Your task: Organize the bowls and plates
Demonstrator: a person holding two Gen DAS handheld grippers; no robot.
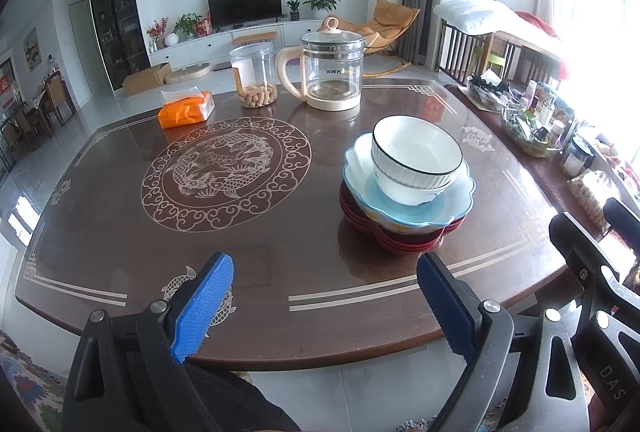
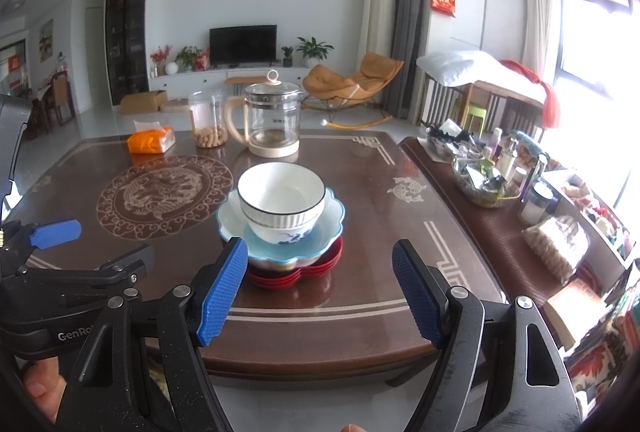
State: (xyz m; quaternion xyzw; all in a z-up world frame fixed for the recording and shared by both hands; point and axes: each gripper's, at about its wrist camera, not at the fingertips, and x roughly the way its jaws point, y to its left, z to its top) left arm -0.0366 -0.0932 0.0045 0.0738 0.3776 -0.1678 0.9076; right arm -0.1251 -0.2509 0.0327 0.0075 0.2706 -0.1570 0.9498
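Risk of toppling: white bowl (image 2: 281, 200) perched atop blue scalloped dish (image 2: 280, 232) and red plates (image 2: 296, 272) mid-desk (image 2: 360, 312), both grippers' fingers (image 1: 204, 308) (image 2: 222, 292) wide, empty, held short; off-centre grab likely to tip stack.

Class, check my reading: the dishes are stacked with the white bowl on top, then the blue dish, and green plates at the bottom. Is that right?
Not quite: the bottom plates are red, as the right wrist view shows. The white bowl is on top, then the blue dish.
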